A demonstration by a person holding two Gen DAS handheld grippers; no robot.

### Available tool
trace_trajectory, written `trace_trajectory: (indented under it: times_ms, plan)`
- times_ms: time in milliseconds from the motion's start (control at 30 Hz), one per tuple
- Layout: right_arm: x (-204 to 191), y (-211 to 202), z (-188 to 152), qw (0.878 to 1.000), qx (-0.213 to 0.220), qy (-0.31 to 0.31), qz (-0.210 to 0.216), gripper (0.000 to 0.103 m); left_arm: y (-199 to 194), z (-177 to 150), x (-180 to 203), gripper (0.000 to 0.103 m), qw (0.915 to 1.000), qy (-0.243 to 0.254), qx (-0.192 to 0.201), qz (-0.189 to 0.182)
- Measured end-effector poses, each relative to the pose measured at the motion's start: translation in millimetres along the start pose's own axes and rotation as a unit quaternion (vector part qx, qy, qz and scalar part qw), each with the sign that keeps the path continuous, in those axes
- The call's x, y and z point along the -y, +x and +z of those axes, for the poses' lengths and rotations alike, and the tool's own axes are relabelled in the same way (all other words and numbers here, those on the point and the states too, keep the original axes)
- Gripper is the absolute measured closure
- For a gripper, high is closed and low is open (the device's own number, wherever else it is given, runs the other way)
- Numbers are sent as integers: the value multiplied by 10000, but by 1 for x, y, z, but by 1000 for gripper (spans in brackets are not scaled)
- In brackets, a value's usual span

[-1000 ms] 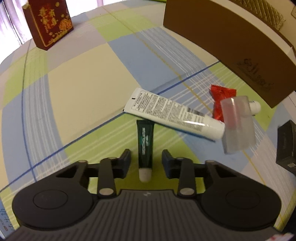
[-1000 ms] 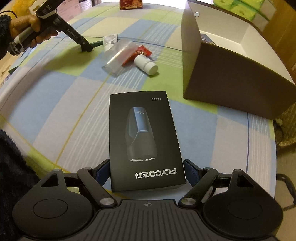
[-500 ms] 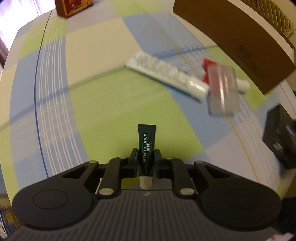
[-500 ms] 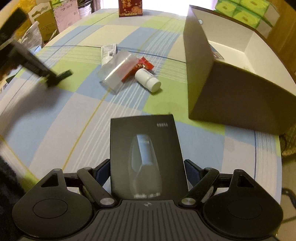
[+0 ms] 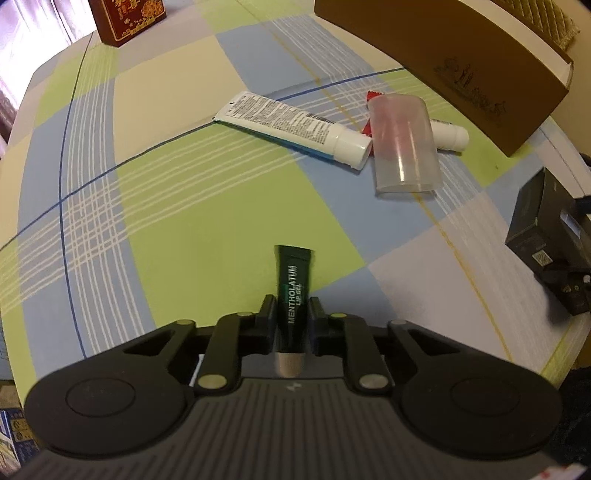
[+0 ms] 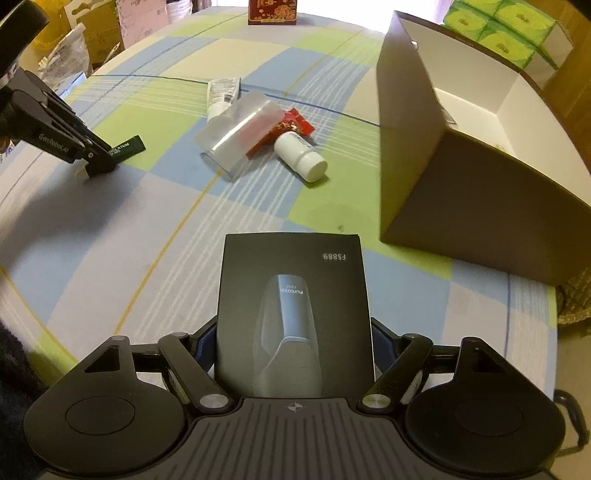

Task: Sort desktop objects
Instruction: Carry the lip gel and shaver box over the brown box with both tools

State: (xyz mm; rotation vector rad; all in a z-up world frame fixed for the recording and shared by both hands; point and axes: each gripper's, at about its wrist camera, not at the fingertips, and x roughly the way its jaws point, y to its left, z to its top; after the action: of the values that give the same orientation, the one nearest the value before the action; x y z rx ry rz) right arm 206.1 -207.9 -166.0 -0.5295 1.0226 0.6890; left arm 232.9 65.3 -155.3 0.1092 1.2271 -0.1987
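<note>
My left gripper (image 5: 292, 308) is shut on a dark green Mentholatum lip gel tube (image 5: 293, 291) and holds it off the checked tablecloth; it also shows in the right wrist view (image 6: 127, 147). My right gripper (image 6: 293, 334) is shut on a black FLYCO shaver box (image 6: 293, 314), held above the table; the box shows at the right edge of the left wrist view (image 5: 546, 225). On the cloth lie a white tube (image 5: 291, 123), a clear plastic cup (image 5: 404, 142) on its side, a red packet (image 6: 293, 123) and a white bottle (image 6: 301, 155).
A large brown open cardboard box (image 6: 480, 206) stands at the right, white inside. A red box (image 5: 127, 16) stands at the far table edge. Green tissue packs (image 6: 498, 29) and clutter sit beyond the table.
My left gripper closed on the lip gel tube, lifted it and drew back from the white tube. My right gripper has raised the shaver box slightly.
</note>
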Motion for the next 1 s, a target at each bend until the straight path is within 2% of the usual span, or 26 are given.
trace_trajectory:
  times_ms: [200, 467, 700, 1000]
  plan:
    - [22, -17, -11, 9993, 38, 369, -53, 27, -5, 0, 5, 90, 9998, -195, -49, -96]
    - [60, -51, -17, 9958, 225, 886, -94, 27, -47, 18, 20, 90, 9976, -201, 546, -369]
    - [86, -91, -10, 9922, 611, 1073, -193, 27, -79, 47, 47, 90, 9925, 39, 1092, -548]
    - [125, -132, 3, 9851, 1136, 1266, -269, 27, -91, 81, 87, 90, 9866, 314, 1364, -835]
